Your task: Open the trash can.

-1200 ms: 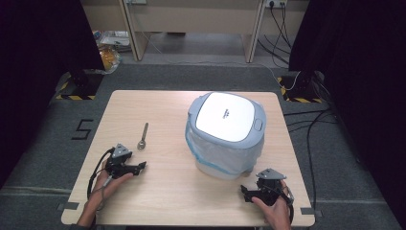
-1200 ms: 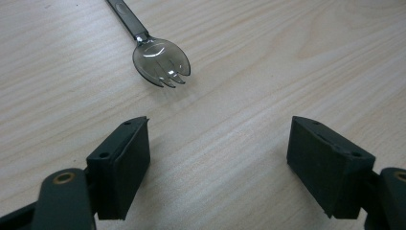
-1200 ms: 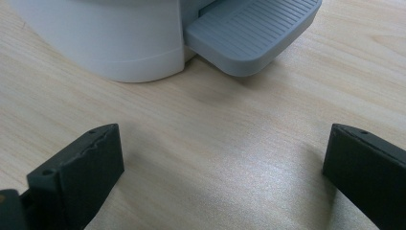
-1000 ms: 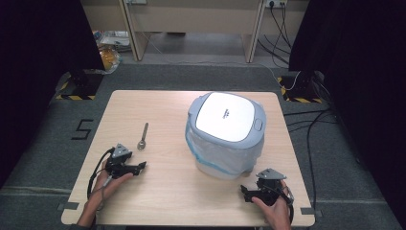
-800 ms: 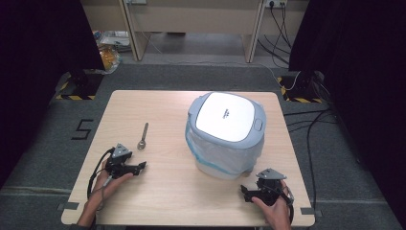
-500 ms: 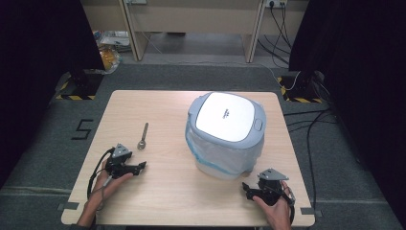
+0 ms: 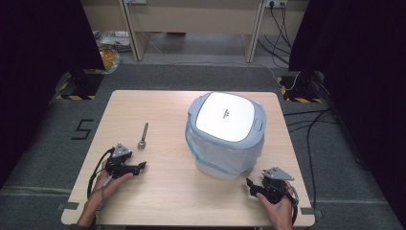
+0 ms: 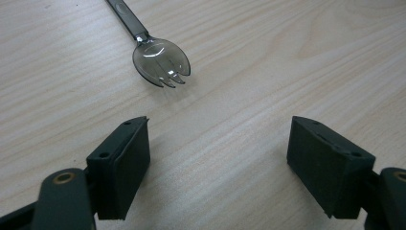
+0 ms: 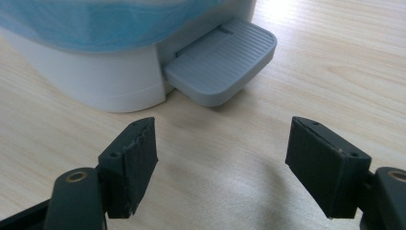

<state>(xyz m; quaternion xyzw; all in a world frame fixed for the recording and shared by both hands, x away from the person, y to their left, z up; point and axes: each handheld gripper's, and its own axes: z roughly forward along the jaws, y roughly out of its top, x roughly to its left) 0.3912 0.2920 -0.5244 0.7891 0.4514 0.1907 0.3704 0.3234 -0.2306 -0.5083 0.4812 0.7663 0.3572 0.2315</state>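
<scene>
The left claw point(image 7: 140, 166) rests on the tabletop point(image 7: 163, 110) with its jaws spread wide and nothing between them; it touches no object, and the dark spork point(image 8: 162, 61) lies just ahead of its tips, bowl toward the claw, apart from both pads. The right claw point(image 7: 250, 185) sits near the tabletop's front right corner, released as well — bare wood lies between its jaws; they have just been closing, yet a broad gap remains. Just beyond it stands the pedal bin point(image 7: 225, 134), white lid shut, a blue liner around its rim, its grey pedal point(image 9: 221, 61) pointing toward this claw without touching it. Against the earlier frames, both hands, the spork and the bin lie where they did; only the right jaws stand narrower.
</scene>
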